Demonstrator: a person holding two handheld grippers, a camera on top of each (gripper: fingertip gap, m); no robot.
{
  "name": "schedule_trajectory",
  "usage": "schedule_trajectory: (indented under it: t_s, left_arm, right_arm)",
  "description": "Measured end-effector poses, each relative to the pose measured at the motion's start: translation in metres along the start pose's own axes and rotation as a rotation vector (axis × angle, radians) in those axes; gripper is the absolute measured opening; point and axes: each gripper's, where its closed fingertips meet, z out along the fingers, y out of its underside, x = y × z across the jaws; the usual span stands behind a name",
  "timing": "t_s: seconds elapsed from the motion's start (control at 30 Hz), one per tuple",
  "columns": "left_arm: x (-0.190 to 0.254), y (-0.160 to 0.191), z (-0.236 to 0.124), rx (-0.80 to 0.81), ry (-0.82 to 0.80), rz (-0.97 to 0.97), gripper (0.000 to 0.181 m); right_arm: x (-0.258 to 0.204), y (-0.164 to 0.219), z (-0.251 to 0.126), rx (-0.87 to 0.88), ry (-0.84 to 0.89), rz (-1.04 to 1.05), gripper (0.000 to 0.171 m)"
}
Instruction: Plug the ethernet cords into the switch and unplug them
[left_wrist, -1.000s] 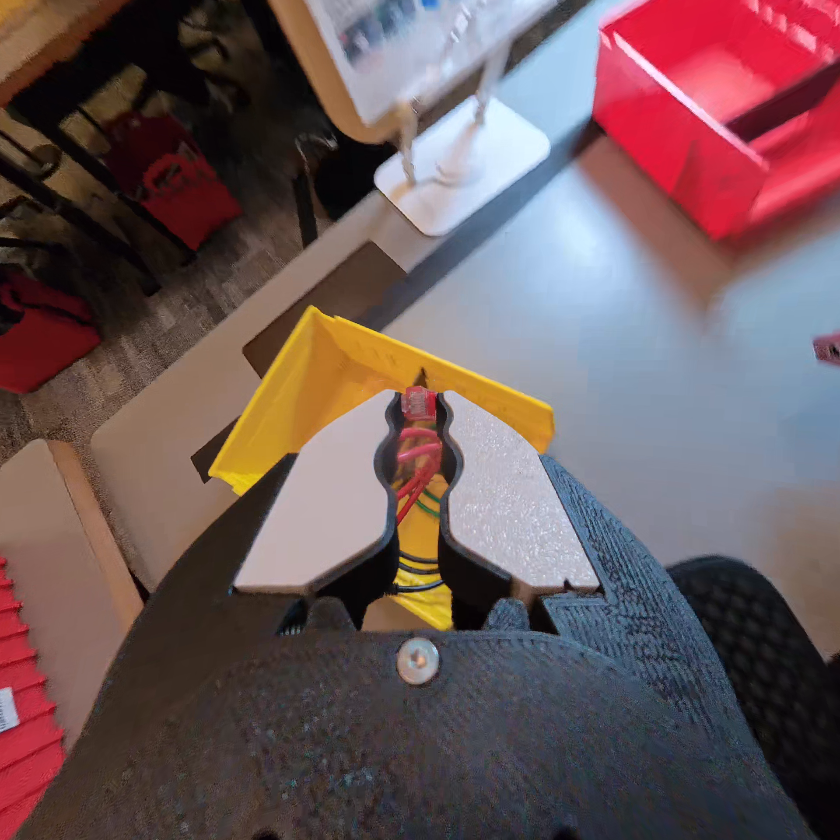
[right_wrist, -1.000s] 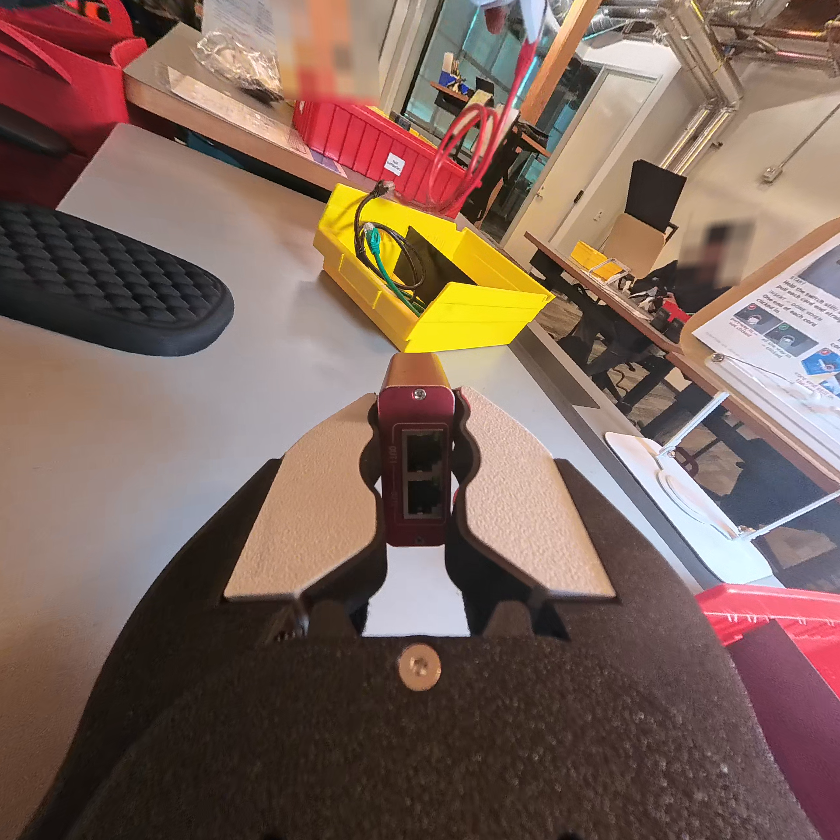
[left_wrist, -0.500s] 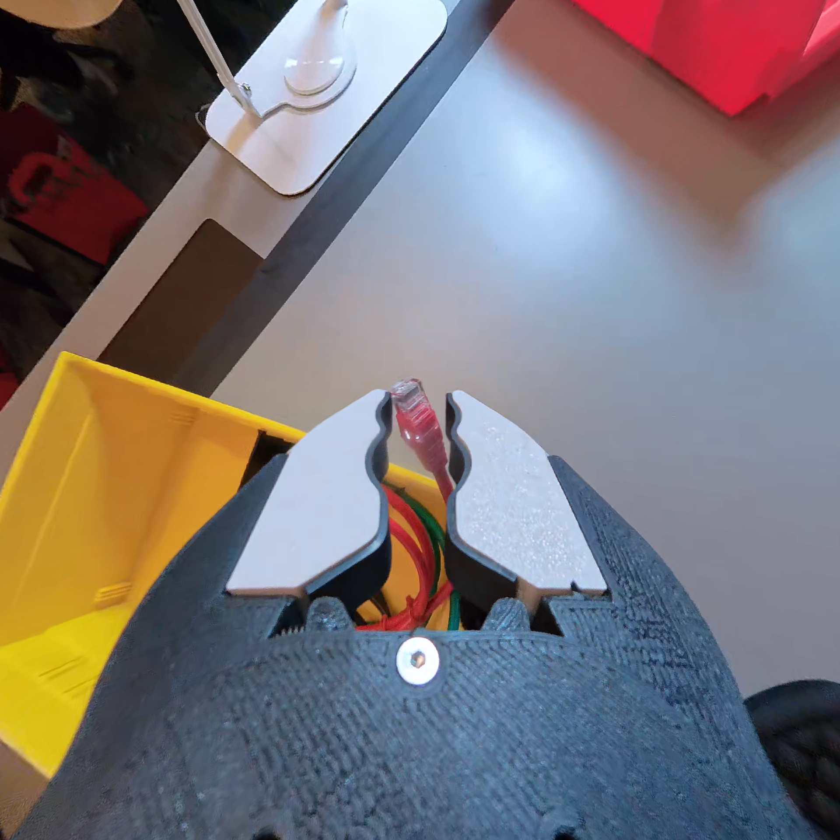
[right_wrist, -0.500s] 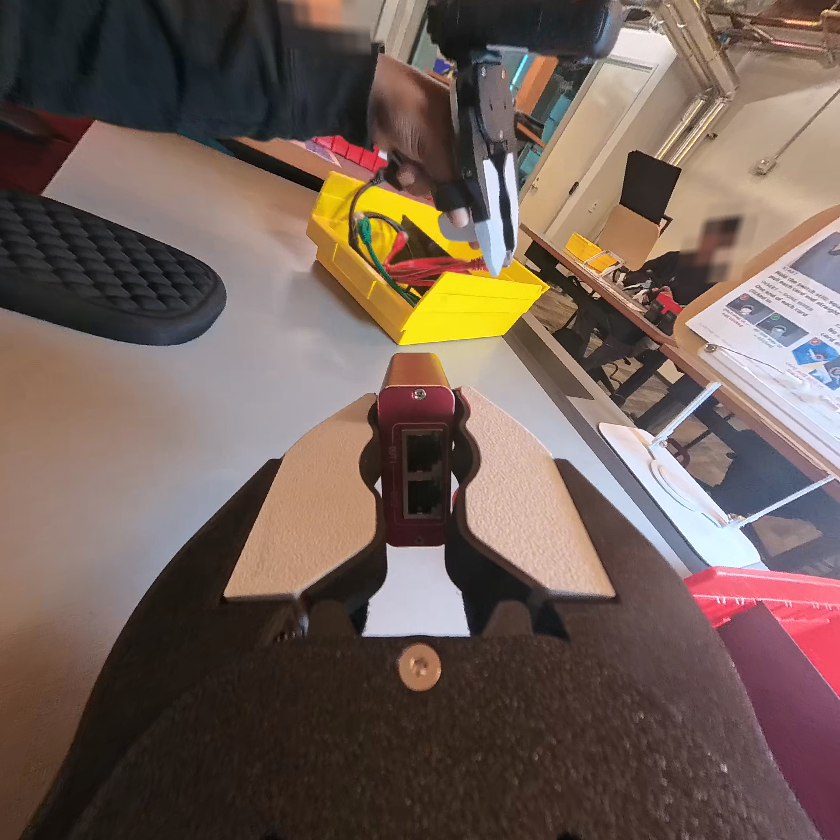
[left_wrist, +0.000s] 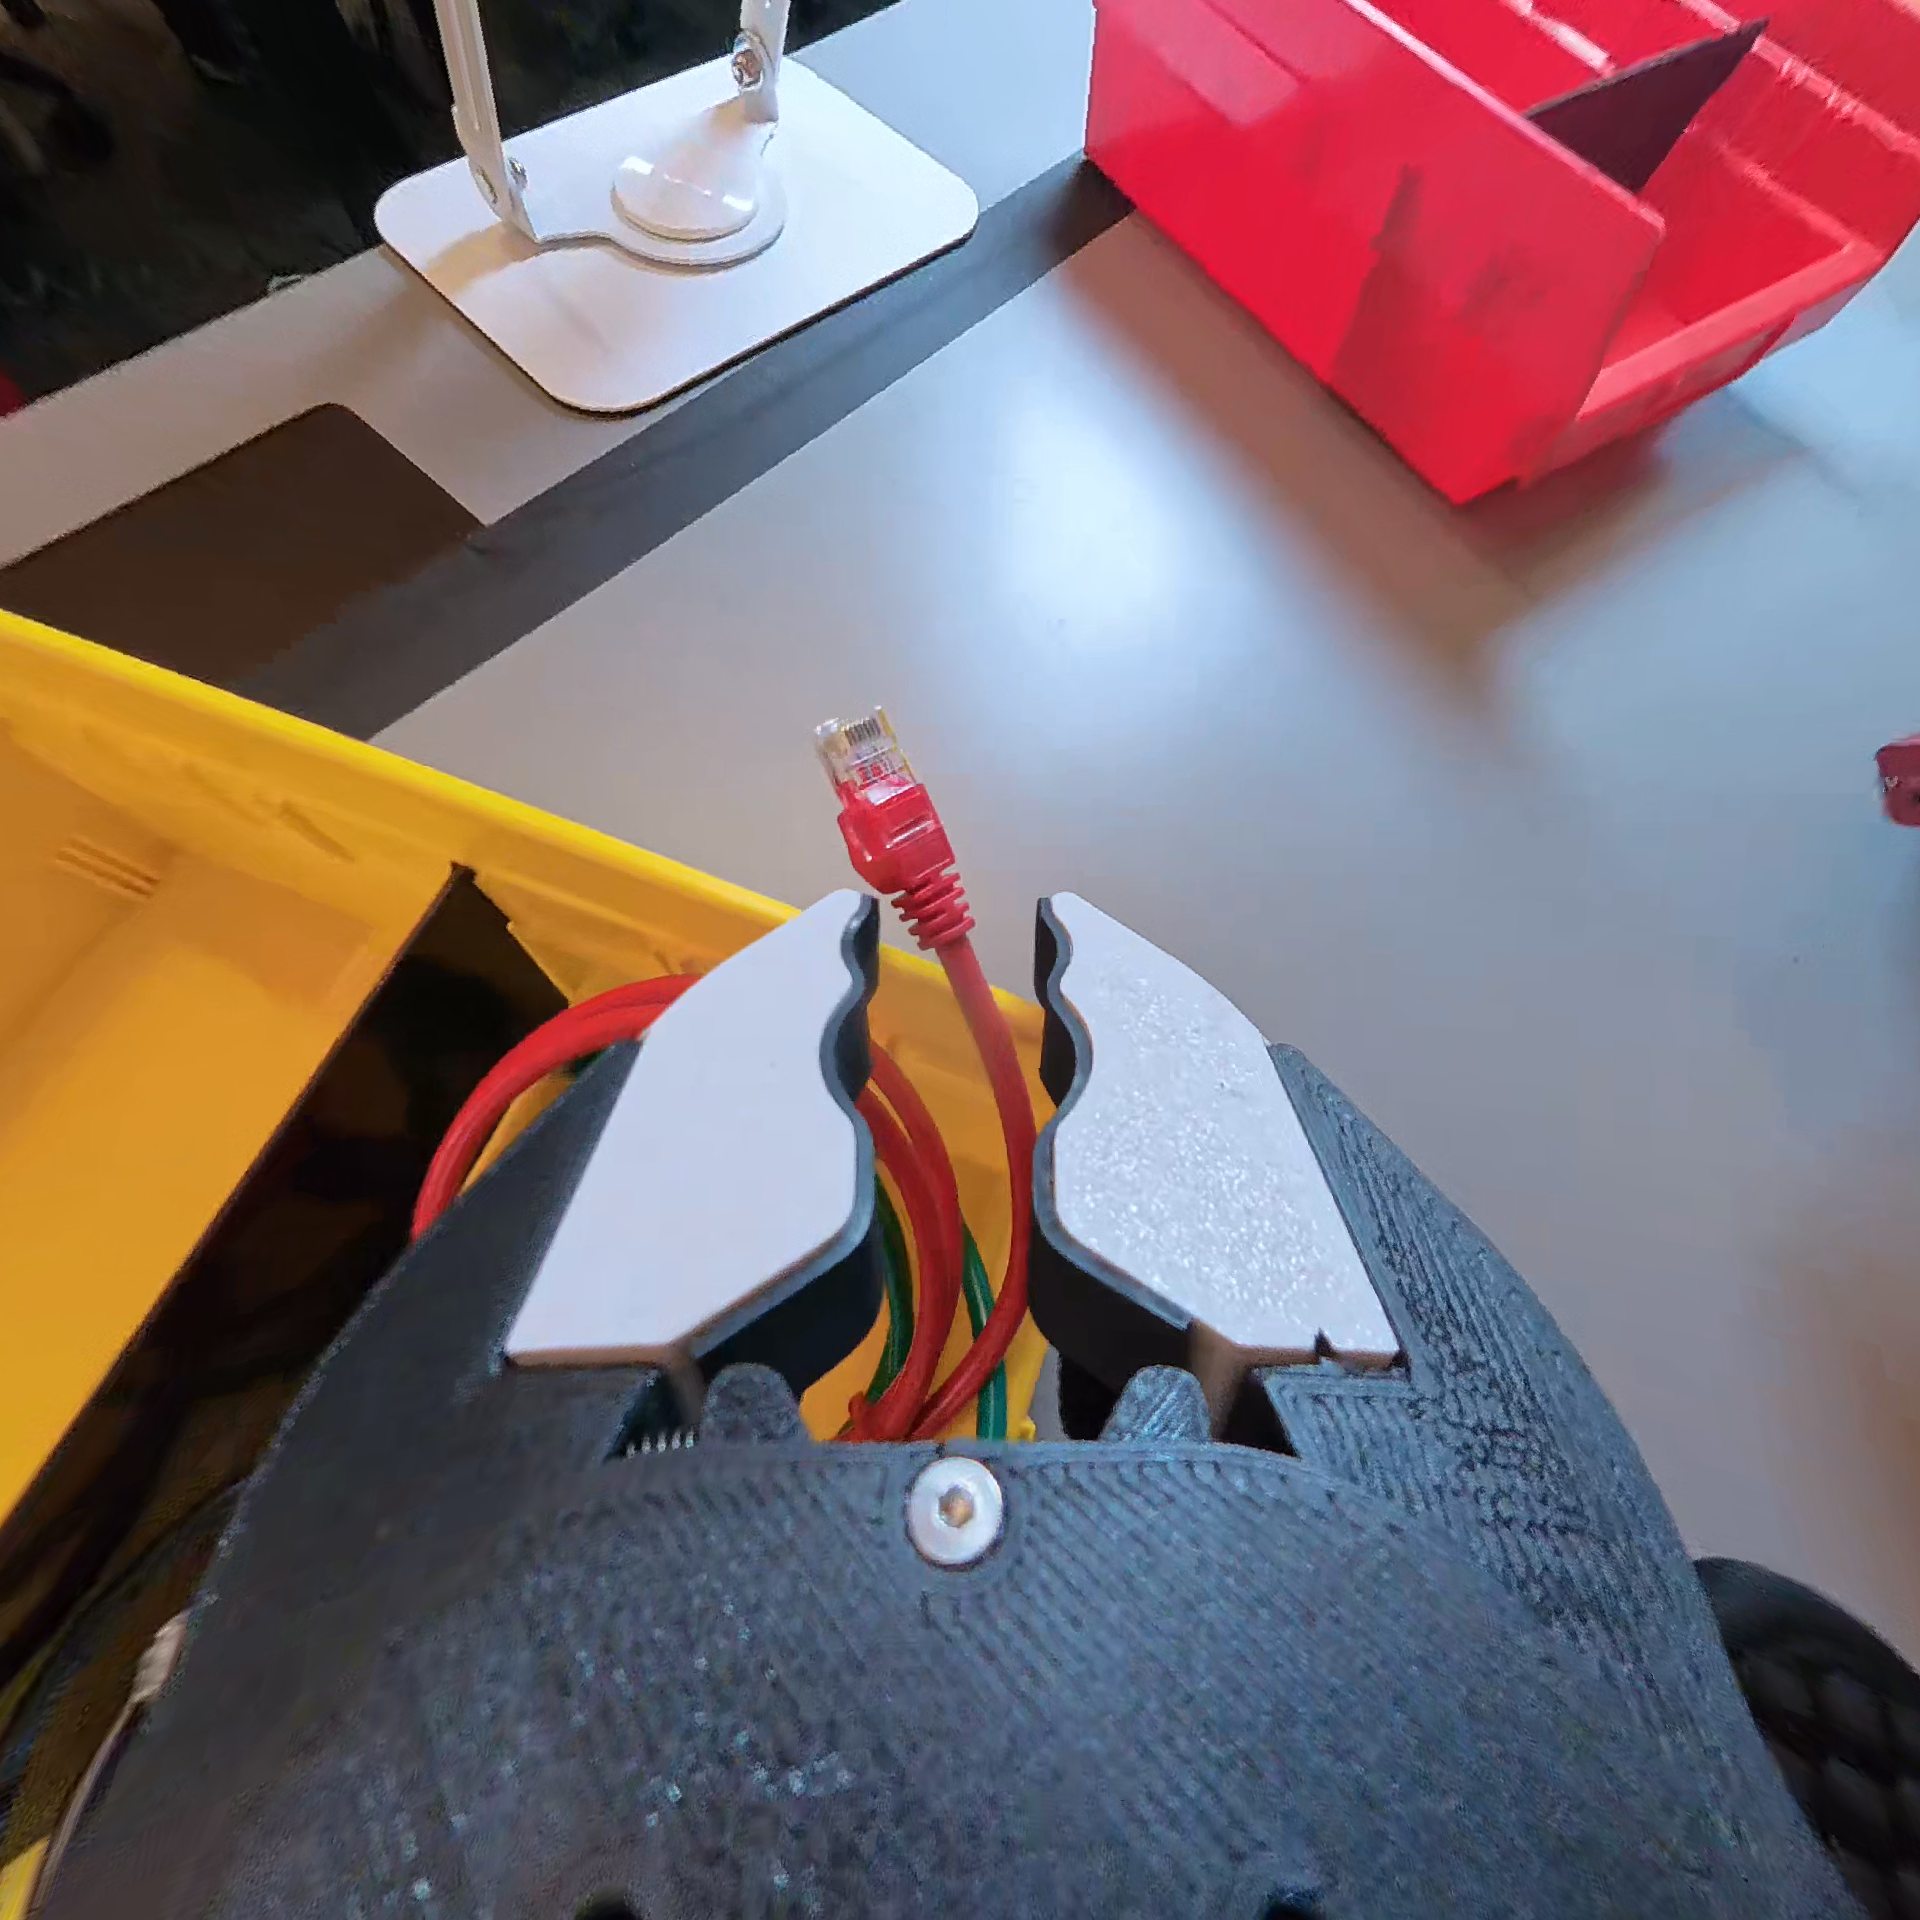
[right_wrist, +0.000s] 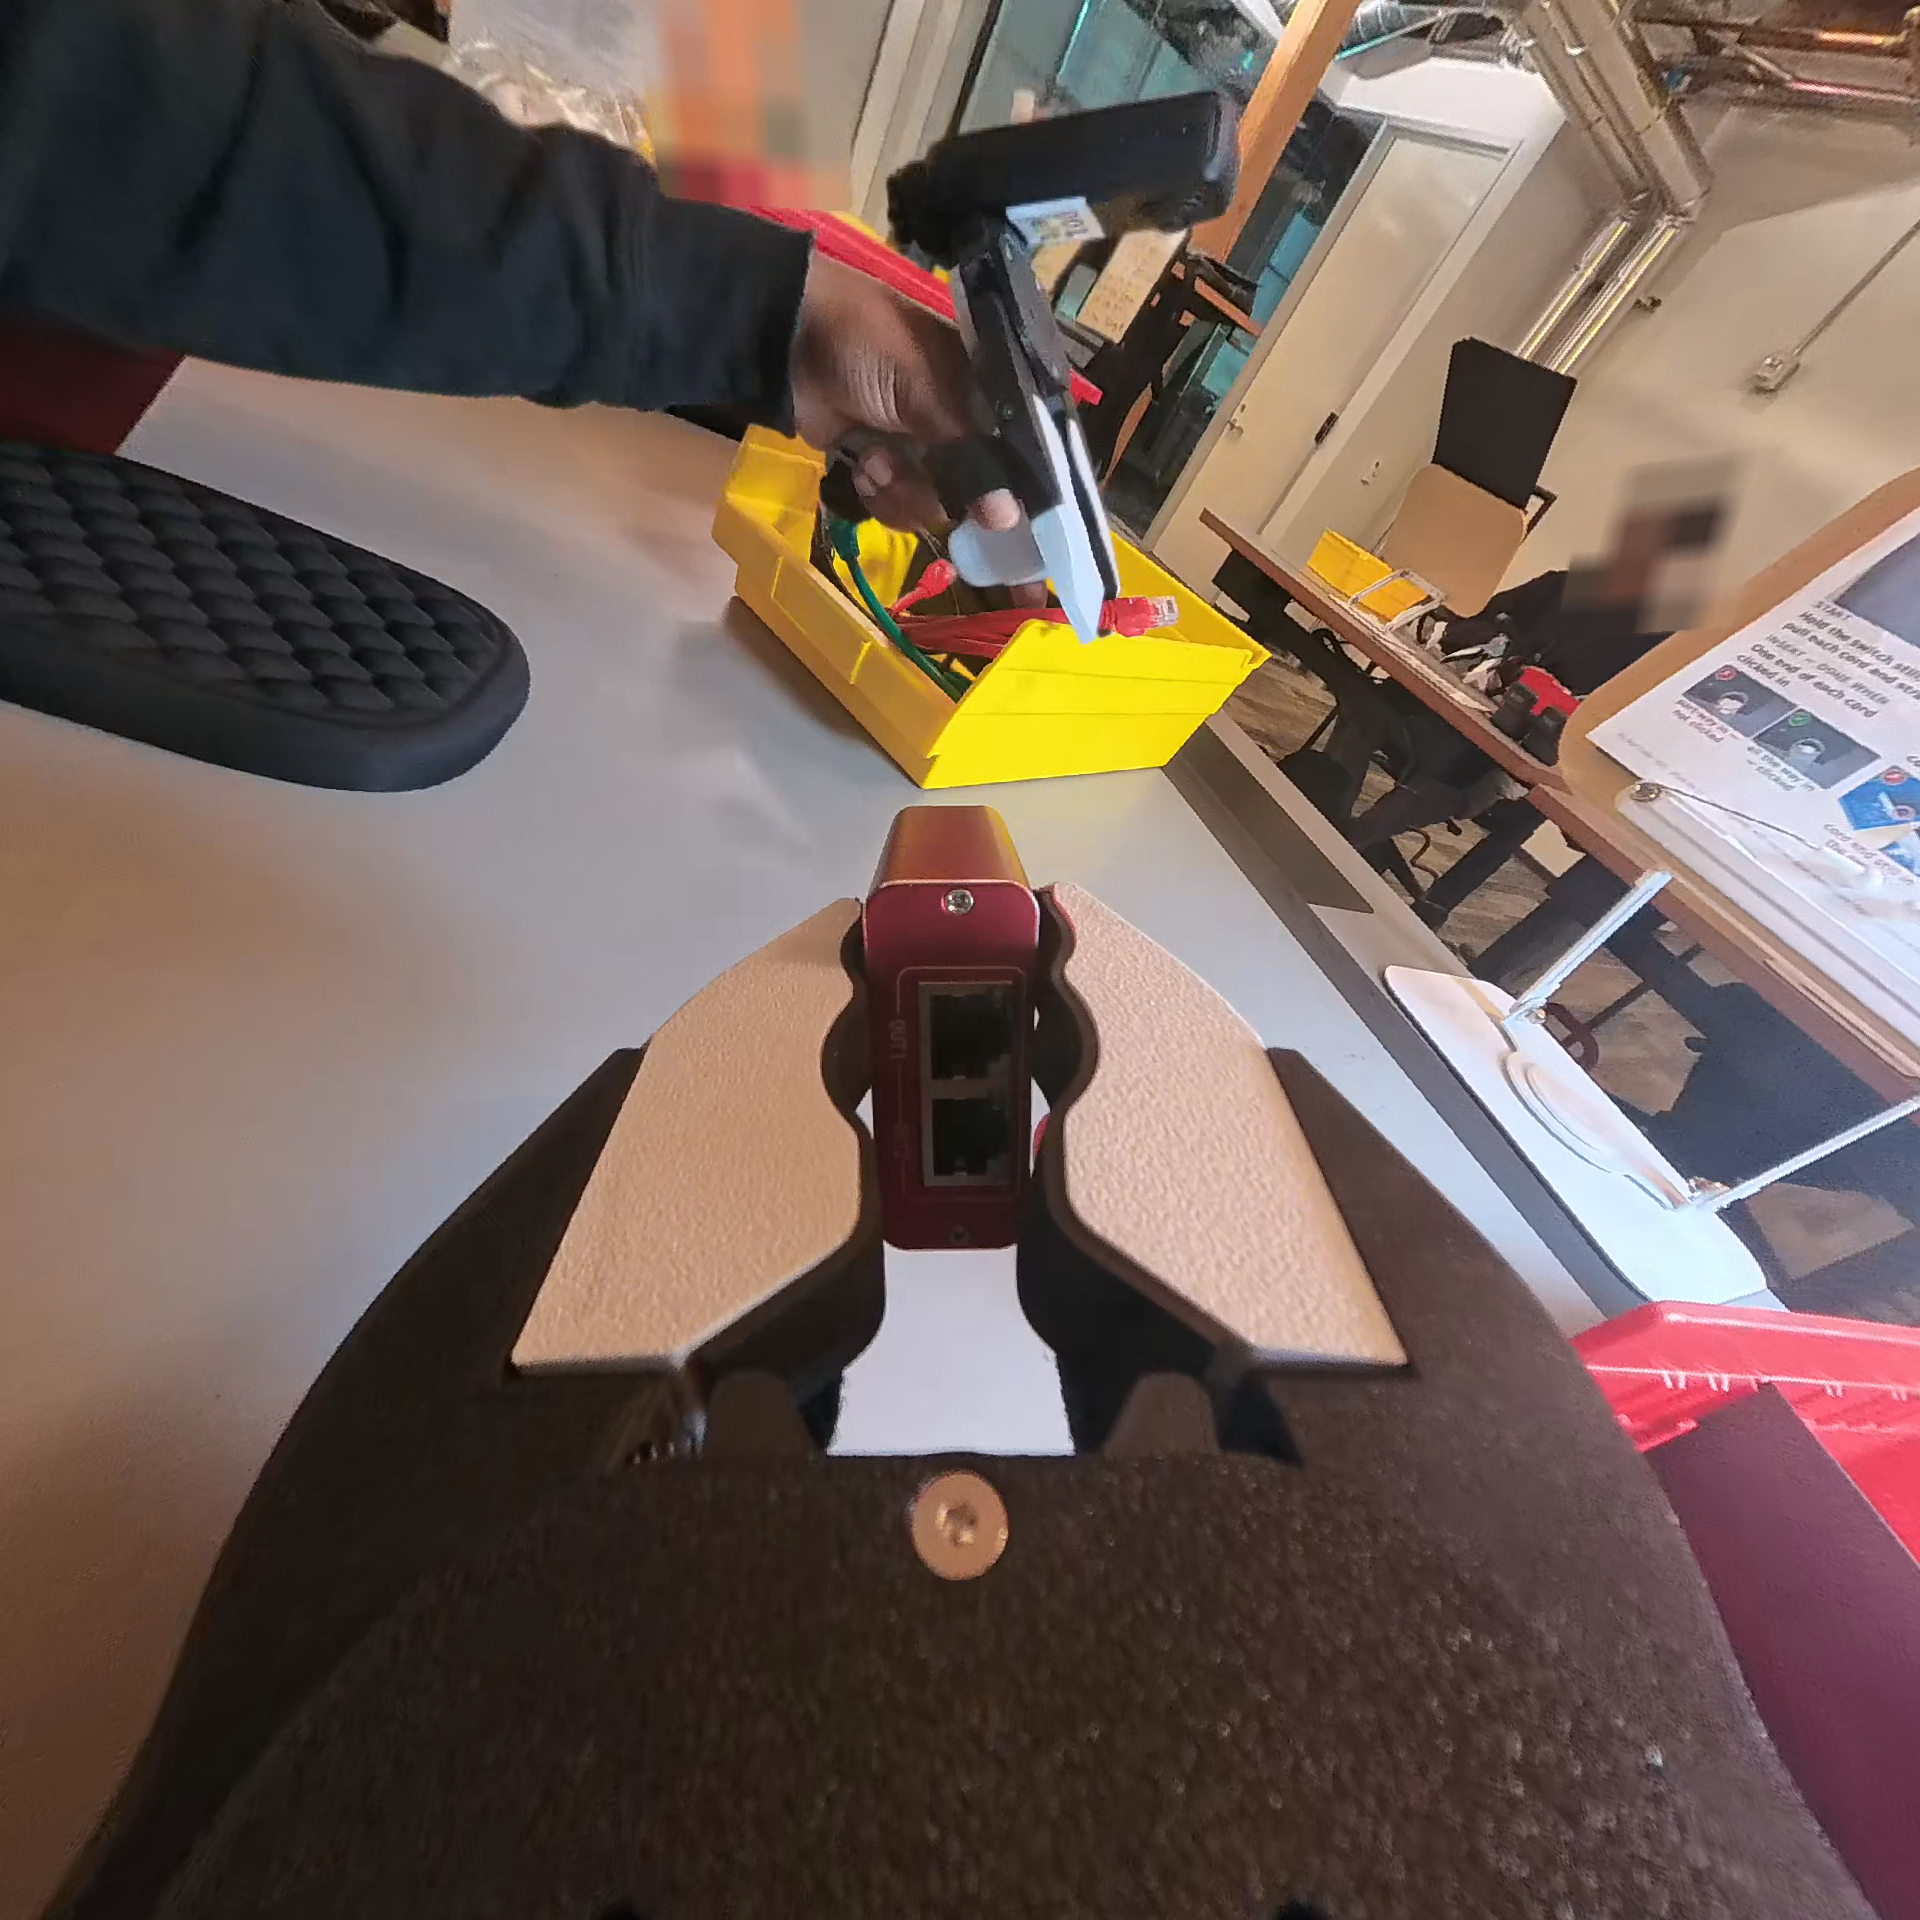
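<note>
The left tongs stand open at the centre of the left wrist view, and the red ethernet cord runs up between the two fingers without being pinched. Its plug sticks out beyond the tips. The cord looks light and limp, so I think it will sag. A hold on the stiff red boot just behind the clear plug should steer it best. The clear plug seems fragile.

The right tongs are closed on the switch, a small dark red metal box, rigid and probably smooth, with two ports facing the camera.

The yellow bin at the left is cut off by the frame. The green cord is mostly hidden under the left tongs. The plug's latch cannot be seen.
</note>
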Motion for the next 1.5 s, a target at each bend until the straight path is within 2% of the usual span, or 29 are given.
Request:
schedule_trajectory:
  t_s: [0.03,0.07,0.13,0.23,0.43,0.67,0.77,0.93,1.0,1.13,1.2,1.3,1.43,1.5]
  left_arm:
    - [-0.001,-0.001,0.001,0.018,0.012,-0.026,0.022]
    - [-0.003,-0.003,0.001,0.036,0.011,-0.047,0.014]
    - [-0.008,-0.009,-0.003,0.078,-0.004,-0.069,0.013]
    - [-0.016,-0.016,-0.020,0.107,-0.116,-0.027,0.013]
    - [0.000,-0.028,-0.057,0.058,-0.467,0.394,0.013]
    - [0.045,-0.004,-0.025,-0.013,-0.620,0.789,0.012]
    - [0.053,0.004,-0.011,-0.012,-0.662,0.873,0.013]
    - [0.060,0.006,-0.009,0.027,-0.717,0.963,0.013]
    - [0.062,-0.003,-0.022,0.059,-0.742,0.972,0.013]
    - [0.069,-0.041,-0.078,0.126,-0.783,0.903,0.013]
    - [0.081,-0.044,-0.095,0.065,-0.692,0.819,0.013]
    - [0.130,-0.035,-0.092,0.025,-0.467,0.757,0.012]
    - [0.205,0.021,-0.032,-0.081,-0.024,0.642,0.013]
    - [0.225,0.046,0.001,-0.109,0.138,0.540,0.013]
  right_arm:
    - [0.000,0.000,0.000,-0.001,0.002,0.000,0.026]
    - [0.001,0.000,0.000,-0.002,0.005,0.000,0.026]
    - [0.002,0.001,-0.001,-0.004,0.011,0.001,0.026]
    - [0.004,0.002,-0.002,-0.002,0.018,0.006,0.026]
    - [0.004,-0.003,-0.001,0.020,0.013,0.005,0.026]
    - [0.003,-0.010,-0.005,0.062,-0.003,0.046,0.026]
    - [0.007,-0.007,-0.005,0.058,0.002,0.066,0.026]
    - [0.010,-0.004,-0.005,0.057,0.004,0.086,0.026]
    - [0.011,-0.004,-0.005,0.061,0.006,0.092,0.026]
    - [0.014,-0.006,-0.007,0.079,0.009,0.113,0.027]
    - [0.016,-0.007,-0.008,0.088,0.011,0.120,0.027]
    - [0.018,-0.010,-0.010,0.105,0.012,0.132,0.026]
    - [0.018,-0.013,-0.012,0.125,-0.003,0.157,0.026]
    - [0.017,-0.015,-0.014,0.141,-0.027,0.192,0.027]
